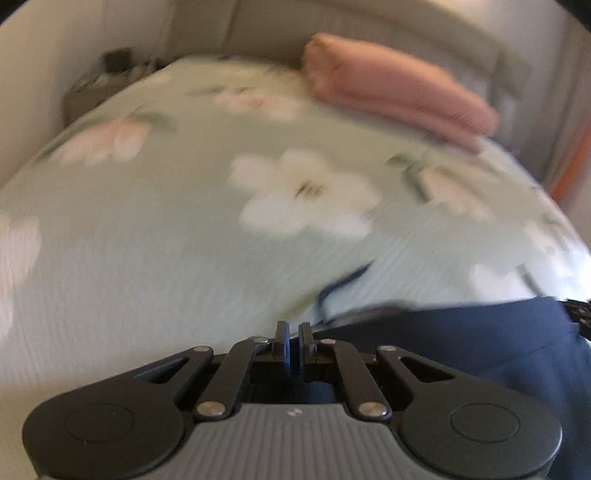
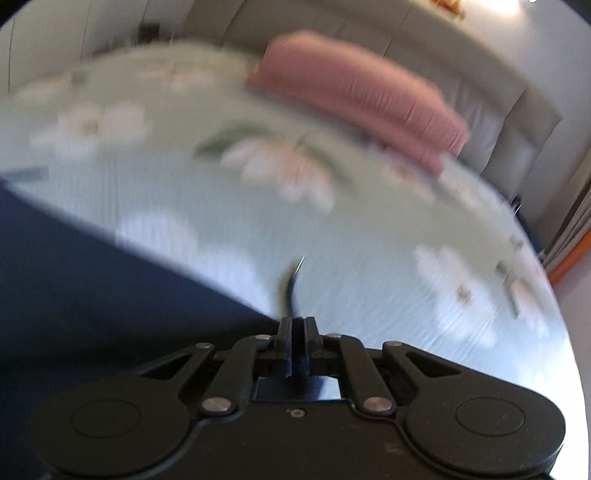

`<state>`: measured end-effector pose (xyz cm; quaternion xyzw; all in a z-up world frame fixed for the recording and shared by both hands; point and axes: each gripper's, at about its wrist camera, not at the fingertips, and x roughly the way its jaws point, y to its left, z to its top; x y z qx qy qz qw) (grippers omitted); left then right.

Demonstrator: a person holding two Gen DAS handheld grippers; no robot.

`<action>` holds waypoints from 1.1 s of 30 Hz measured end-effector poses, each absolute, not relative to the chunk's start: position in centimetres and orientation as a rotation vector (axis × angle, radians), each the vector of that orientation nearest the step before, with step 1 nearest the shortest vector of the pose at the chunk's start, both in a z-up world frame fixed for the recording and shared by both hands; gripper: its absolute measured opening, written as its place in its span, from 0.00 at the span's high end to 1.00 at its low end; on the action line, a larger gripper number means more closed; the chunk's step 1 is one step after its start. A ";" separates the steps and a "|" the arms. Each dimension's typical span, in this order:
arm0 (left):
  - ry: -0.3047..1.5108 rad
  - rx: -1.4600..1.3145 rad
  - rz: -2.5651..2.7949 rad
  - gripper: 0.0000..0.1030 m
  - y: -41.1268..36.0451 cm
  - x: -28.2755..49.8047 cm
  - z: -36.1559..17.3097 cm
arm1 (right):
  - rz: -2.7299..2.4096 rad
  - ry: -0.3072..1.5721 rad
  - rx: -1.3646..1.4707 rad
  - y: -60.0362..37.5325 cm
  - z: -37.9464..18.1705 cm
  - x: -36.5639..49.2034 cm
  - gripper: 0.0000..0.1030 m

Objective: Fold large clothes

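Both views are showing heavy motion blur. The left tongs (image 1: 294, 341) are standing narrow, the two fingers nearly together with a thin strip of dark blue fabric showing in the slit between them, so they are gripping an edge of the navy garment (image 1: 480, 343). In the left wrist view that garment is spreading away to the right of the fingers and lying across the near part of the bed (image 1: 147, 258), which is wearing a pale green cover with big white and pink flowers. The right tongs (image 2: 298, 341) are likewise standing narrow and pinching dark blue cloth; in the right wrist view the navy garment (image 2: 92, 288) is filling the lower left, reaching up to the fingers, and a thin dark cord (image 2: 291, 284) is curling up from just ahead of the fingertips onto the bed (image 2: 369, 258). A folded pink blanket (image 1: 399, 88) is lying well apart from the garment at the far side of the bed, near the grey padded headboard (image 1: 332, 26). A low bedside stand (image 1: 88, 92) is sitting beside the far left corner.
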<state>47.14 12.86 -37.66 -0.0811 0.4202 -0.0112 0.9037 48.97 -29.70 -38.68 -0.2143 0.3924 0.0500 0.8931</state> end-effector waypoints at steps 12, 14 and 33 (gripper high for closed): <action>0.742 -0.086 -0.025 0.89 12.6 39.2 -29.1 | 0.061 0.764 -0.440 -31.8 -31.0 40.5 0.68; 0.750 -0.104 -0.078 0.86 11.0 37.4 -27.8 | 0.082 0.759 -0.464 -31.9 -29.3 36.4 0.68; 0.978 -0.142 -0.034 0.91 7.9 26.9 -36.2 | -0.015 0.803 -0.969 -27.6 -43.0 25.9 0.68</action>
